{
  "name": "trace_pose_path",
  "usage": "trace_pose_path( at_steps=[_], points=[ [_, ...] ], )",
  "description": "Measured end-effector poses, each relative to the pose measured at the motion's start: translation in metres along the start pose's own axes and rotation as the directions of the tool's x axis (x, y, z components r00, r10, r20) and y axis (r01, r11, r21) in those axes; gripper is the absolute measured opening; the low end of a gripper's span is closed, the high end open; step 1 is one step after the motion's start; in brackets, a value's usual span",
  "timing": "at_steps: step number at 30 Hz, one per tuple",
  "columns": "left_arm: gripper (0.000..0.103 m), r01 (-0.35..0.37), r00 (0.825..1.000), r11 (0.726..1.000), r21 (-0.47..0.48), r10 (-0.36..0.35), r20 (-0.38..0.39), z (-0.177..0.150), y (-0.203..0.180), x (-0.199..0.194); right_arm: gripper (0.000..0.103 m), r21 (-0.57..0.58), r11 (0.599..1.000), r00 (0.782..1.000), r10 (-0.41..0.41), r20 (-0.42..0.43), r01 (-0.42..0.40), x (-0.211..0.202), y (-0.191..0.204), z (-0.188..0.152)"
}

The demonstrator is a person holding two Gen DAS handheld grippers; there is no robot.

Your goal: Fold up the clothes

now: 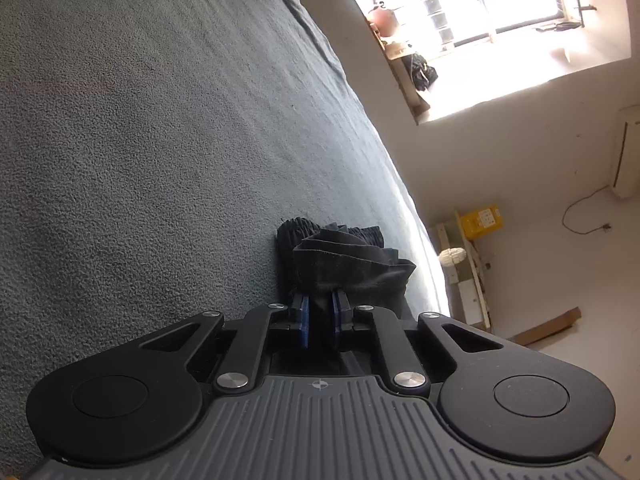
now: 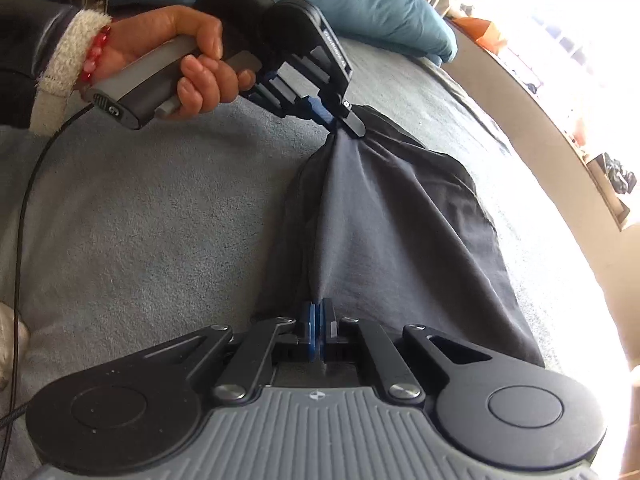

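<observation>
On the bed, spread with a grey-green blanket, a dark garment lies partly lifted, its near edge stretched into a taut ridge between both tools. The right tongs are clamped on one bunched end of that edge. The left tongs, held by a hand, pinch the far end; their own view shows the blue pads squeezing a thick wad of the cloth. Judging by that tension, the thin fabric could slip from either grip if the pull sharpens, and the bunched corners would then drop unevenly, leaving a crooked fold. The trailing cable might also snag.
</observation>
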State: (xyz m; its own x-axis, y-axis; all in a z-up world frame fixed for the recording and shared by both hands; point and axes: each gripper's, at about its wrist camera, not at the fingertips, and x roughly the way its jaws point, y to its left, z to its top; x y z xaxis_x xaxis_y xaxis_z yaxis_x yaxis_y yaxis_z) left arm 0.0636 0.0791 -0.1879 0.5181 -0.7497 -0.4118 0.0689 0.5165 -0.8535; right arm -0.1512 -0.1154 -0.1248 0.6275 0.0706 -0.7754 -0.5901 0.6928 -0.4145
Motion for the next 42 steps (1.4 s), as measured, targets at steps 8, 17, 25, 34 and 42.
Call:
trace_pose_path(
  at_steps=[8, 17, 25, 34, 42],
  points=[
    [0.006, 0.012, 0.999, 0.999, 0.030, -0.014, 0.045, -0.001, -0.003, -0.013, 0.001, -0.042, 0.999, 1.000, -0.013, 0.020, 0.014, 0.000, 0.006, -0.007],
    [0.006, -0.023, 0.999, 0.999, 0.030, 0.021, 0.046, -0.010, 0.011, -0.013, 0.002, 0.036, 0.999, 0.999, 0.035, 0.031, -0.036, 0.004, 0.001, -0.021],
    [0.032, -0.123, 0.987, 0.981, 0.152, 0.105, 0.121, -0.004, -0.013, -0.038, 0.029, 0.276, 0.945, 0.984, 0.167, 0.058, -0.177, 0.005, -0.040, -0.032],
    [0.032, 0.059, 0.998, 0.798, 0.600, -0.060, -0.019, -0.065, -0.101, -0.036, 0.040, 0.684, 0.696, 0.974, 0.116, 0.196, -0.220, -0.044, -0.142, -0.090],
    [0.028, 0.046, 0.961, 0.661, 0.749, 0.176, -0.214, -0.150, -0.095, 0.029, 0.026, 0.827, 0.546, 0.990, 0.045, 0.131, -0.134, 0.010, -0.224, -0.106]
  ],
)
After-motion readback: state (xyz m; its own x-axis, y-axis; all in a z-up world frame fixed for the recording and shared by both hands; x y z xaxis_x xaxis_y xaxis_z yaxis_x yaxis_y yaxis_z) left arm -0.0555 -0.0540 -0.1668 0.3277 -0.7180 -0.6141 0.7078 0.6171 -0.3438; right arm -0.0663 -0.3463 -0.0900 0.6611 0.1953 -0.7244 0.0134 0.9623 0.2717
